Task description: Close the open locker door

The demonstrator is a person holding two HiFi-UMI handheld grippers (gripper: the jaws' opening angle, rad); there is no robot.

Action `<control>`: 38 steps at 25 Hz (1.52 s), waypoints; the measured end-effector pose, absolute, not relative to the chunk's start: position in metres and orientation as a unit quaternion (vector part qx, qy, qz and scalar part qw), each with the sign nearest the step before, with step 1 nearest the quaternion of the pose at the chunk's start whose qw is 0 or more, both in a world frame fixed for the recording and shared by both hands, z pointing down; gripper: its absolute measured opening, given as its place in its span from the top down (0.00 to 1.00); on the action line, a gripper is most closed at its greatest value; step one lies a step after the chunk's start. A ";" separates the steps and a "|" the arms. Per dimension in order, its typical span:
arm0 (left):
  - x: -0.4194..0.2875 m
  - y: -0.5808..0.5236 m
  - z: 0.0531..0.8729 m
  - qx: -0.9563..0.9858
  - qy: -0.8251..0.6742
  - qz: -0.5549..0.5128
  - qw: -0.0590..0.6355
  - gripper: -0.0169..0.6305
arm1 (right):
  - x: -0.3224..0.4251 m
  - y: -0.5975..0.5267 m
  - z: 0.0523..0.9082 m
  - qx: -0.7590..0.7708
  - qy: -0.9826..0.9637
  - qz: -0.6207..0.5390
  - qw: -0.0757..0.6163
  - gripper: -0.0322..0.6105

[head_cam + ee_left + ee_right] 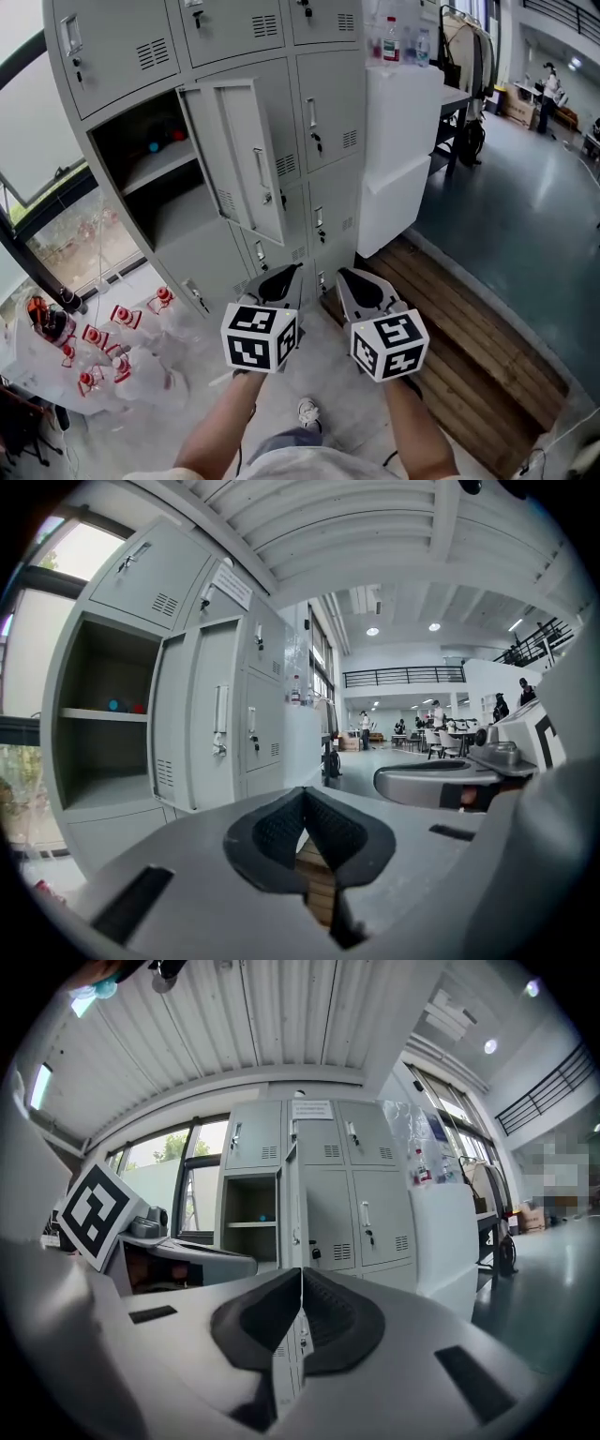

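Plainly, both the left claw [281,274] and the right claw [354,277] are pressed shut and empty. The locker door [239,159] stands upright, swung out ahead of them and well apart. The right claw faces it nearly edge-on, so it looks the likelier pusher.

nothing legible — the paper notice [313,1109] on the lockers [375,1194] is too small to read.

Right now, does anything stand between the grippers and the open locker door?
Nothing visible does. The left gripper and right gripper, both shut and empty, face the open locker door with only air between. The small things in its compartment sit far back.
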State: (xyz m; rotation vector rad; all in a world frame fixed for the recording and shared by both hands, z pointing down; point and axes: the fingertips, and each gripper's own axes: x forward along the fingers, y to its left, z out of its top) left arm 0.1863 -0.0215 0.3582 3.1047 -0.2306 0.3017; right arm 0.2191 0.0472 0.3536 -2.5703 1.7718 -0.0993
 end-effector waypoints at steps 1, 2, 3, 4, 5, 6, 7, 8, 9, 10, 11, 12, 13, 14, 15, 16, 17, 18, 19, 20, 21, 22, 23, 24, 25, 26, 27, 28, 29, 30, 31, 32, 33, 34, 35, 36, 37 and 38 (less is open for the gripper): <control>0.190 -0.030 0.359 0.992 -0.079 0.095 0.009 0.96 | 0.223 0.040 0.354 -0.820 0.572 -0.032 0.008 0.94; 0.194 -0.038 0.359 0.992 -0.083 0.094 0.011 0.96 | 0.227 0.031 0.354 -0.817 0.576 -0.032 0.007 0.94; 0.197 -0.047 0.359 0.992 -0.088 0.094 0.012 0.96 | 0.232 0.023 0.354 -0.814 0.580 -0.032 0.007 0.94; 0.201 -0.056 0.359 0.991 -0.093 0.093 0.013 0.96 | 0.237 0.014 0.353 -0.812 0.583 -0.032 0.007 0.94; 0.204 -0.066 0.358 0.991 -0.098 0.092 0.014 0.96 | 0.242 0.005 0.351 -0.810 0.586 -0.031 0.007 0.94; 0.207 -0.076 0.357 0.990 -0.103 0.091 0.016 0.96 | 0.248 -0.005 0.349 -0.808 0.589 -0.029 0.008 0.94; 0.211 -0.087 0.357 0.990 -0.109 0.091 0.017 0.96 | 0.253 -0.016 0.348 -0.805 0.592 -0.029 0.009 0.94; 0.214 -0.097 0.357 0.989 -0.113 0.091 0.018 0.96 | 0.257 -0.026 0.347 -0.802 0.596 -0.028 0.009 0.94; 0.217 -0.107 0.358 0.989 -0.117 0.092 0.019 0.96 | 0.261 -0.037 0.346 -0.800 0.600 -0.028 0.009 0.94; 0.221 -0.116 0.358 0.988 -0.120 0.093 0.019 0.96 | 0.264 -0.046 0.346 -0.797 0.603 -0.028 0.008 0.94; 0.224 -0.124 0.358 0.988 -0.122 0.093 0.019 0.96 | 0.268 -0.055 0.345 -0.795 0.606 -0.028 0.009 0.94; 0.227 -0.132 0.358 0.988 -0.124 0.094 0.020 0.96 | 0.271 -0.064 0.344 -0.793 0.608 -0.028 0.009 0.94; 0.231 -0.140 0.357 0.988 -0.125 0.094 0.020 0.96 | 0.275 -0.072 0.343 -0.792 0.610 -0.027 0.010 0.94; 0.233 -0.147 0.357 0.987 -0.125 0.095 0.020 0.96 | 0.278 -0.079 0.341 -0.790 0.612 -0.026 0.010 0.94; 0.236 -0.153 0.357 0.987 -0.125 0.095 0.020 0.96 | 0.282 -0.085 0.339 -0.790 0.613 -0.024 0.009 0.94; 0.239 -0.160 0.357 0.987 -0.125 0.095 0.021 0.96 | 0.285 -0.091 0.337 -0.789 0.614 -0.021 0.009 0.94; 0.242 -0.166 0.357 0.987 -0.125 0.094 0.022 0.96 | 0.288 -0.097 0.335 -0.788 0.616 -0.018 0.010 0.94; 0.245 -0.172 0.357 0.987 -0.125 0.094 0.023 0.96 | 0.290 -0.103 0.333 -0.786 0.618 -0.016 0.011 0.94; 0.247 -0.177 0.357 0.987 -0.125 0.093 0.024 0.96 | 0.292 -0.108 0.331 -0.784 0.621 -0.015 0.012 0.94; 0.250 -0.182 0.357 0.988 -0.125 0.092 0.025 0.96 | 0.294 -0.113 0.329 -0.782 0.623 -0.013 0.013 0.94; 0.252 -0.186 0.357 0.988 -0.125 0.091 0.026 0.96 | 0.295 -0.117 0.327 -0.780 0.626 -0.011 0.015 0.94; 0.253 -0.190 0.357 0.988 -0.125 0.089 0.027 0.96 | 0.296 -0.120 0.326 -0.777 0.629 -0.007 0.016 0.94; 0.254 -0.194 0.357 0.988 -0.126 0.088 0.029 0.96 | 0.297 -0.123 0.324 -0.775 0.632 -0.004 0.017 0.94; 0.256 -0.197 0.357 0.988 -0.126 0.088 0.030 0.96 | 0.297 -0.126 0.322 -0.772 0.635 0.000 0.018 0.94; 0.256 -0.199 0.358 0.987 -0.127 0.088 0.030 0.96 | 0.298 -0.128 0.320 -0.768 0.640 0.002 0.019 0.94; 0.256 -0.201 0.359 0.987 -0.128 0.090 0.030 0.96 | 0.297 -0.130 0.318 -0.763 0.646 0.005 0.021 0.94; 0.256 -0.202 0.360 0.987 -0.130 0.091 0.030 0.96 | 0.297 -0.131 0.316 -0.759 0.651 0.008 0.023 0.94; 0.256 -0.203 0.360 0.986 -0.133 0.092 0.030 0.96 | 0.297 -0.133 0.312 -0.754 0.656 0.013 0.025 0.94; 0.256 -0.204 0.360 0.986 -0.136 0.093 0.030 0.96 | 0.298 -0.134 0.308 -0.749 0.662 0.018 0.026 0.94; 0.256 -0.206 0.360 0.985 -0.140 0.093 0.030 0.96 | 0.298 -0.135 0.304 -0.744 0.667 0.023 0.025 0.94; 0.257 -0.207 0.360 0.985 -0.144 0.094 0.029 0.96 | 0.299 -0.137 0.301 -0.739 0.673 0.029 0.025 0.94; 0.257 -0.208 0.360 0.984 -0.149 0.094 0.029 0.96 | 0.300 -0.138 0.298 -0.732 0.680 0.033 0.025 0.94; 0.257 -0.208 0.361 0.983 -0.155 0.095 0.028 0.96 | 0.301 -0.138 0.295 -0.725 0.687 0.037 0.026 0.94; 0.257 -0.209 0.361 0.982 -0.161 0.096 0.028 0.96 | 0.302 -0.139 0.292 -0.718 0.694 0.041 0.028 0.94; 0.257 -0.211 0.361 0.980 -0.169 0.096 0.028 0.96 | 0.304 -0.140 0.290 -0.710 0.702 0.043 0.032 0.94; 0.257 -0.213 0.360 0.979 -0.179 0.096 0.029 0.96 | 0.306 -0.140 0.287 -0.702 0.710 0.044 0.036 0.94; 0.257 -0.216 0.359 0.977 -0.189 0.095 0.030 0.96 | 0.308 -0.141 0.285 -0.693 0.718 0.044 0.041 0.94; 0.258 -0.219 0.357 0.975 -0.200 0.093 0.031 0.96 | 0.310 -0.142 0.283 -0.683 0.727 0.043 0.045 0.94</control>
